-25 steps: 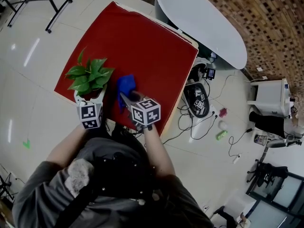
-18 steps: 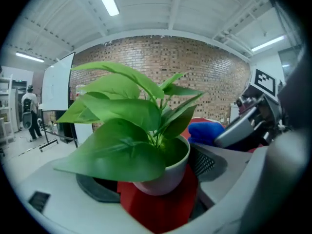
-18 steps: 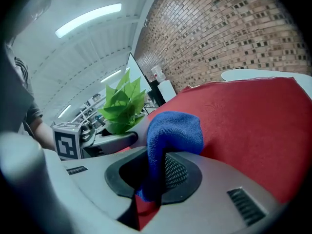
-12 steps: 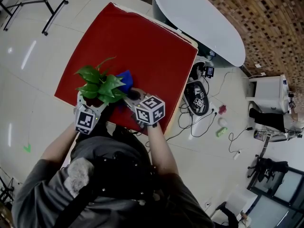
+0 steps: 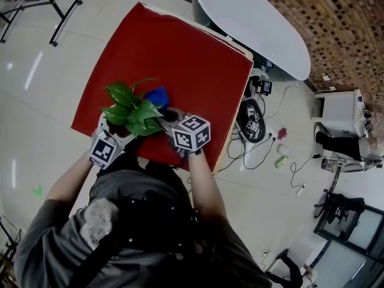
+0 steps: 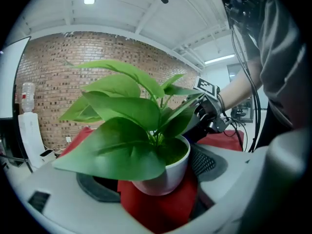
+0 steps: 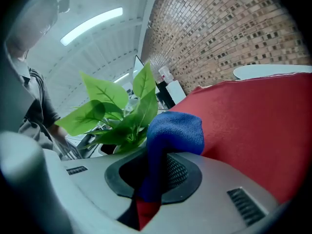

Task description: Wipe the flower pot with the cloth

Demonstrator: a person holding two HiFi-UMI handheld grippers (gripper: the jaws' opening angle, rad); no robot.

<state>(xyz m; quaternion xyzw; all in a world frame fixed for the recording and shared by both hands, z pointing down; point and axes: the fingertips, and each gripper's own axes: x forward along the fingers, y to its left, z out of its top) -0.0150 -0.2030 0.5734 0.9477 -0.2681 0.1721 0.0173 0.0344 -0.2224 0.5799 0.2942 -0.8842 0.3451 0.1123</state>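
The left gripper (image 6: 161,191) is clamped on the flower pot (image 6: 168,172), one jaw pad on each side of the small white pot, with red cloth showing beneath it. Broad green leaves (image 6: 122,130) spread out of the pot and fill most of that gripper's view. From above, the left gripper (image 5: 115,131) sits at the near edge of the red table (image 5: 180,47), at about 7 o'clock on it. The pot (image 5: 113,129) is mostly hidden under its leaves (image 5: 133,110).

The right gripper (image 7: 148,182) has its jaws closed on the cloth (image 7: 175,130), a blue one that stands up from between the pads and folds over at the top. The leaves (image 7: 114,108) are just beside the cloth at its 10 o'clock. I cannot tell whether the cloth touches the pot itself. From above, the right gripper (image 5: 170,117) lies at 3 o'clock of the left one, close alongside. The blue cloth (image 5: 158,95) pokes out at 1 o'clock of the plant, partly under a leaf.

Beyond the red table, at its 1 o'clock, stands a long white table (image 5: 252,23). Off the red table's 4 o'clock corner, cables (image 5: 249,152) trail over the pale floor (image 5: 36,101).
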